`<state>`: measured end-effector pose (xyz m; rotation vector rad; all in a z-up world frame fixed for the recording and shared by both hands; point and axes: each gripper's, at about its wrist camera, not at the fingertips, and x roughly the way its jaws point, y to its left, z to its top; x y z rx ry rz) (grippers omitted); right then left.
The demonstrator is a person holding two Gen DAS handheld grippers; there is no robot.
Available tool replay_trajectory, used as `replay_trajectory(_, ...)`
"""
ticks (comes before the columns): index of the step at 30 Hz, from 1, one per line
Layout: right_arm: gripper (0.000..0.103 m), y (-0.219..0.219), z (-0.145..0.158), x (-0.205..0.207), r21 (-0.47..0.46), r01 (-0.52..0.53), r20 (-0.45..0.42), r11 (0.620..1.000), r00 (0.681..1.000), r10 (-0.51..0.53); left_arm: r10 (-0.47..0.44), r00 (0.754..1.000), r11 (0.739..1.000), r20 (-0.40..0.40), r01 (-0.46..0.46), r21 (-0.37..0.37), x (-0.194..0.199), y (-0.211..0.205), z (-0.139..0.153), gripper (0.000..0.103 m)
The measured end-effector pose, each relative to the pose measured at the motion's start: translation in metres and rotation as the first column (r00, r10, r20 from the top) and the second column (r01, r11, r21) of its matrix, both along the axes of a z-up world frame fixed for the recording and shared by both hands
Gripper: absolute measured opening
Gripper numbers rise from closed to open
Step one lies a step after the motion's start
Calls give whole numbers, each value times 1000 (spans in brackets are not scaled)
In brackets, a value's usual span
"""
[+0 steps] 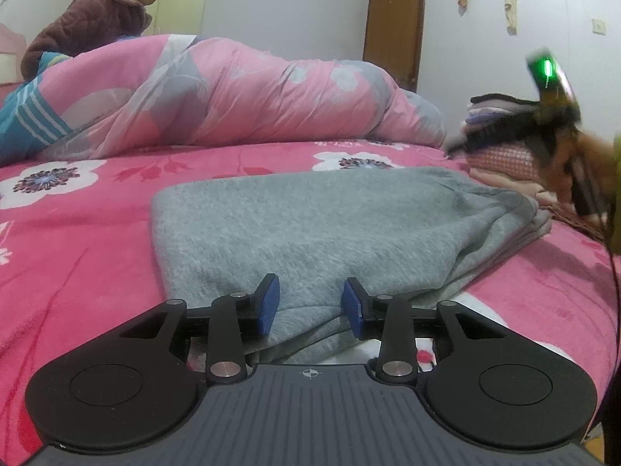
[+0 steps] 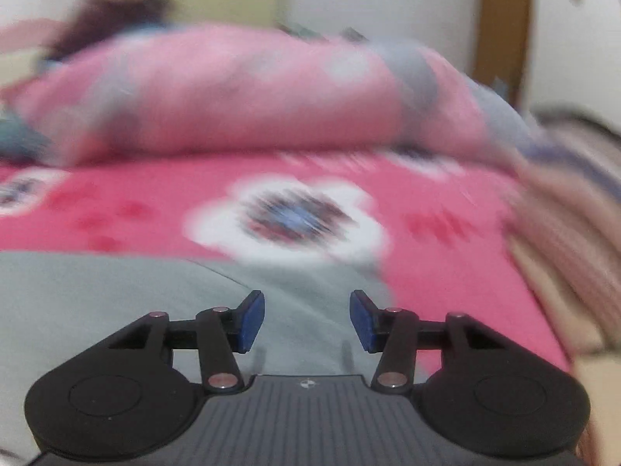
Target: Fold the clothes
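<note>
A grey garment [image 1: 310,213] lies folded into a thick rectangle on the pink flowered bedsheet [image 1: 77,240]. My left gripper [image 1: 310,305] is at its near edge. A raised fold of grey cloth fills the gap between the blue pads [image 1: 269,305] and touches both. The right wrist view is blurred. There my right gripper [image 2: 306,318] hovers open over the garment's far right corner [image 2: 116,303], with nothing between its pads. Its housing with a green light [image 1: 547,70] shows blurred at the right of the left wrist view.
A heaped pink and grey quilt [image 1: 240,93] runs across the back of the bed. A person in a purple padded jacket [image 1: 85,27] leans in behind it at the left. A stack of folded clothes [image 1: 500,155] sits to the right of the garment. A brown door [image 1: 392,27] is behind.
</note>
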<state>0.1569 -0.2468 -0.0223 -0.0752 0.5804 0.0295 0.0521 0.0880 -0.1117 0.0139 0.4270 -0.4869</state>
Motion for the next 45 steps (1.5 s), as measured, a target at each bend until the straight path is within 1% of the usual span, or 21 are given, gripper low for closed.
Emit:
replay_trajectory(3, 51, 53, 22, -1, 46, -183, 38, 982, 983, 181, -1, 1000, 1000, 4, 1, 4, 0, 0, 0, 38)
replay_trajectory(6, 51, 105, 9, 15, 96, -330, 4, 939, 943, 332, -6, 1000, 1000, -1, 6, -16, 1, 2, -1, 39)
replay_trajectory(8, 51, 139, -34, 31, 49, -381, -125, 923, 915, 384, -12, 1000, 999, -7, 11, -37, 2, 5, -1, 39)
replay_trajectory(9, 52, 150, -59, 35, -10, -388, -190, 921, 905, 380, -13, 1000, 999, -9, 12, -46, 2, 7, -1, 40)
replay_trajectory(10, 53, 154, -75, 29, -58, -399, -142, 915, 911, 388, -14, 1000, 998, -12, 14, -55, 2, 8, -1, 40)
replay_trajectory(15, 51, 160, -34, 34, 16, -331, -181, 943, 927, 329, -28, 999, 998, -16, 27, -62, 2, 9, 0, 45)
replay_trajectory(16, 51, 166, -23, 29, 26, -366, -147, 930, 919, 366, -30, 999, 998, -15, 29, -55, 2, 7, 0, 46)
replay_trajectory(18, 51, 187, -4, 26, 54, -466, -94, 883, 878, 469, -30, 1000, 999, -7, 29, -36, 0, 4, 0, 48)
replay_trajectory(20, 49, 213, -2, 29, 86, -569, -72, 818, 815, 575, -29, 1000, 999, 2, 29, -17, -1, 1, 0, 49)
replay_trajectory(22, 43, 240, -18, 47, 108, -627, -138, 772, 759, 636, -27, 1000, 1000, 9, 27, -8, -3, 0, 0, 49)
replay_trajectory(23, 41, 253, -34, 61, 115, -633, -207, 766, 738, 642, -25, 1000, 1000, 11, 25, -9, -3, 1, 0, 49)
replay_trajectory(24, 41, 265, -55, 72, 84, -628, -284, 774, 730, 622, -23, 1000, 1000, 13, 23, -11, -4, 1, 0, 50)
replay_trajectory(26, 42, 272, -64, 77, 41, -648, -255, 761, 729, 635, -28, 1000, 999, 10, 28, -23, -4, 4, 0, 50)
replay_trajectory(29, 35, 267, -39, 76, 74, -583, -241, 809, 777, 581, -33, 999, 999, 8, 33, -27, -3, 4, 0, 50)
replay_trajectory(33, 35, 232, -1, 36, 68, -526, -111, 848, 840, 531, -41, 999, 999, 7, 41, -17, -2, 3, 0, 52)
replay_trajectory(36, 36, 194, 5, -9, 56, -451, -68, 891, 888, 454, -45, 999, 999, 2, 45, -14, 0, 2, 0, 53)
replay_trajectory(39, 36, 172, -17, -43, -26, -400, -79, 916, 915, 397, -46, 999, 999, -2, 46, -22, 3, 3, 0, 53)
replay_trajectory(41, 36, 164, -60, -51, -108, -363, -172, 926, 924, 342, -50, 999, 998, -2, 50, -22, 1, 3, 0, 53)
replay_trajectory(42, 36, 159, -73, -61, -94, -359, -108, 928, 931, 349, -46, 999, 999, 0, 46, -20, 0, 3, -1, 53)
replay_trajectory(44, 36, 156, -62, -66, -56, -325, -96, 944, 943, 319, -39, 999, 999, 3, 39, -22, -1, 5, -1, 53)
replay_trajectory(45, 36, 152, -49, -74, -17, -313, -54, 950, 949, 312, -37, 999, 999, 0, 37, -27, -2, 7, 0, 53)
